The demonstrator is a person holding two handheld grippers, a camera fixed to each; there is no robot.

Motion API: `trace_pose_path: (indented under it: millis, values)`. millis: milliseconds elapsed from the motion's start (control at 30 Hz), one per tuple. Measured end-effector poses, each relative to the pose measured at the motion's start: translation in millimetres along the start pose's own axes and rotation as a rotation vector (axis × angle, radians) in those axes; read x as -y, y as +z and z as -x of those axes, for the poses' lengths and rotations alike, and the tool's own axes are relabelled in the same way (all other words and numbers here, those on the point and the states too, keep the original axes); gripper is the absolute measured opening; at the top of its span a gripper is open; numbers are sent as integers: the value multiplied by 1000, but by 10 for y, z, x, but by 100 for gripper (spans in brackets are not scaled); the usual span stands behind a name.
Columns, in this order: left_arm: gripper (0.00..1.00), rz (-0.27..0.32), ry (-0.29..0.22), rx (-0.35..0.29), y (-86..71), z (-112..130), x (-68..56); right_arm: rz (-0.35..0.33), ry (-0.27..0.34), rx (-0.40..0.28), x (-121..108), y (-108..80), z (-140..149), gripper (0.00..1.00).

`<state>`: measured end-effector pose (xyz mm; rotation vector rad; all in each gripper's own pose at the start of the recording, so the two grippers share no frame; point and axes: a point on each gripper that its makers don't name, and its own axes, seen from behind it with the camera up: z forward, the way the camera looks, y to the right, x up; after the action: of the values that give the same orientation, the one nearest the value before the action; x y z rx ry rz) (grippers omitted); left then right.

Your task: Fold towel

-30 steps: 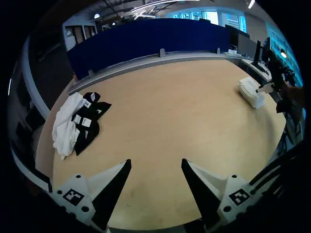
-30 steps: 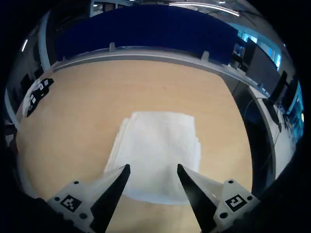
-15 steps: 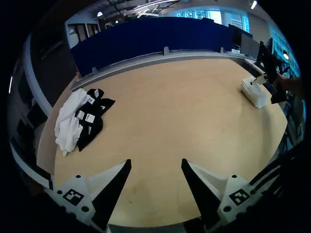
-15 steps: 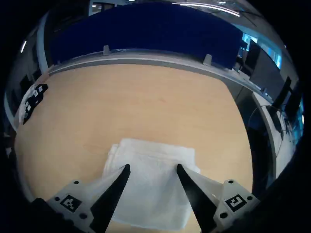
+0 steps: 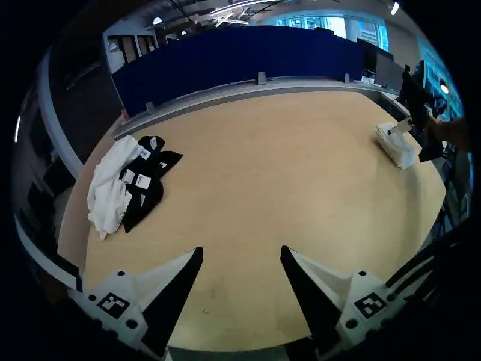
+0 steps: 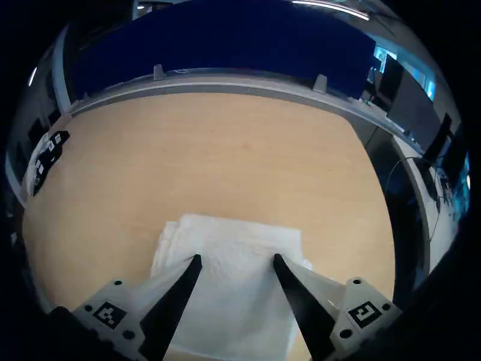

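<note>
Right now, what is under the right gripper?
A folded white towel lies under the open right gripper, flat on the wooden table. Layered edges show along the towel's left side. The tabletop beneath it is covered, and I cannot tell whether the gripper touches it.

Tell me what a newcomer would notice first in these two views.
The folded white towel draws the eye first. It lies near the close edge of the table, with the right claw open over it. Next comes the heap of white and black clothes at the left of the left gripper view, beyond the open left claw.
</note>
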<state>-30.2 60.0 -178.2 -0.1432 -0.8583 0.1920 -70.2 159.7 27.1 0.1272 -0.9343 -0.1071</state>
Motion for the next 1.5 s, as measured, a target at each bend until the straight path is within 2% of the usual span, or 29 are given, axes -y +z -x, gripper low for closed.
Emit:
trace_pose_path:
  millis: [300,500,700,867,1000,1167,1367,1500]
  values:
    - [96,12,-1,-12,28,-25,-6,0,-28,-39,95,-251,-42,93]
    - [96,21,1,-24,33,-35,-19,6,-5,-75,147,-391,-54,93]
    - [96,29,-9,-43,51,-86,-33,7,20,-175,296,-719,-91,93]
    - [96,35,-19,-66,62,-148,-50,21,63,-260,430,-1024,-55,93]
    - [96,37,-21,-82,66,-197,-62,57,84,-307,487,-1244,23,93]
    - [96,39,-25,-95,78,-234,-82,101,103,-354,501,-1406,23,94]
    - [96,36,-40,-120,112,-291,-79,99,128,-453,582,-1643,-192,93]
    - [96,31,-47,-140,122,-335,-72,111,133,-563,623,-1883,-404,93]
